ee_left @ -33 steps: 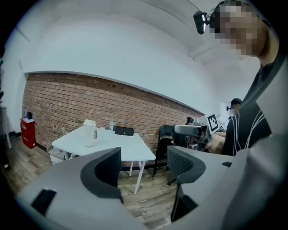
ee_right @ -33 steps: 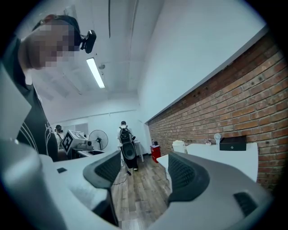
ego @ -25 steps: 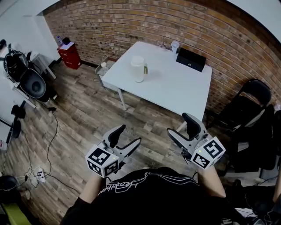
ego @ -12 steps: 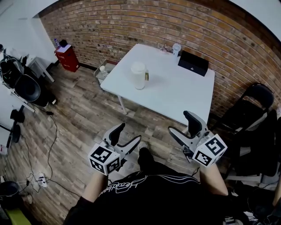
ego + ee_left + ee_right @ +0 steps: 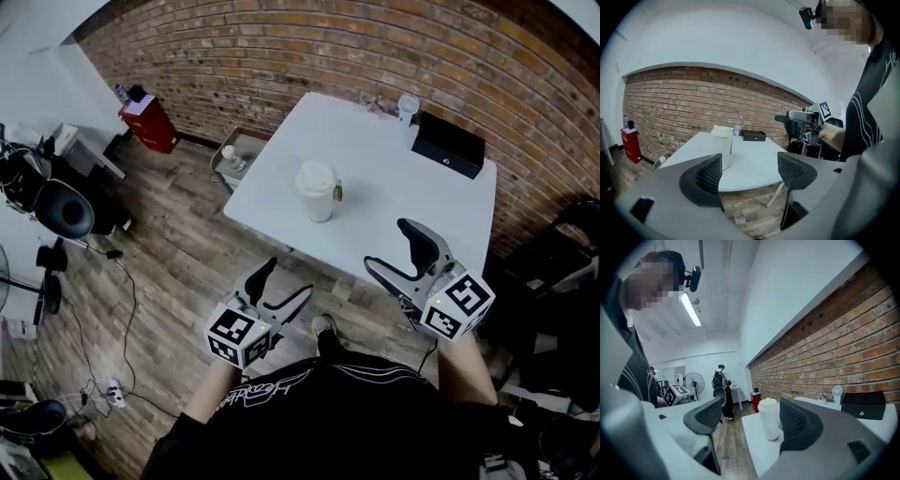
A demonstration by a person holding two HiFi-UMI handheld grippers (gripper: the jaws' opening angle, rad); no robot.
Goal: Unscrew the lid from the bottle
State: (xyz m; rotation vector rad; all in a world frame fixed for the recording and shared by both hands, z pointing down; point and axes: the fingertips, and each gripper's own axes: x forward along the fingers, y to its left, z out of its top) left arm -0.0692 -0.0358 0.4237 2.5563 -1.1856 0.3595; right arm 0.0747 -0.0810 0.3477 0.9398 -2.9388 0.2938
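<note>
Standing short of the table [image 5: 403, 202], the person holds both grippers over the wood floor [image 5: 178, 272], well apart from the bottle [image 5: 318, 199]. Left gripper [image 5: 284, 281]: jaws wide apart and opening, nothing between them; its own view shows only the table edge and floor in the gap. Right gripper [image 5: 389, 246]: held higher, over the near table edge, jaws likewise apart and opening, empty; in its view the bottle shows through the gap but far beyond the pads. Bottle: white, upright on the table, toward the left half, lid [image 5: 316, 176] seated on top. A small object sits just beside it on the right, too small to identify. Black box [image 5: 448, 145] and small fan [image 5: 407, 105] stand at the far table edge by the brick wall [image 5: 281, 56], well apart from the bottle. Red cabinet [image 5: 148, 120] on the floor against the wall, left of the table.
</note>
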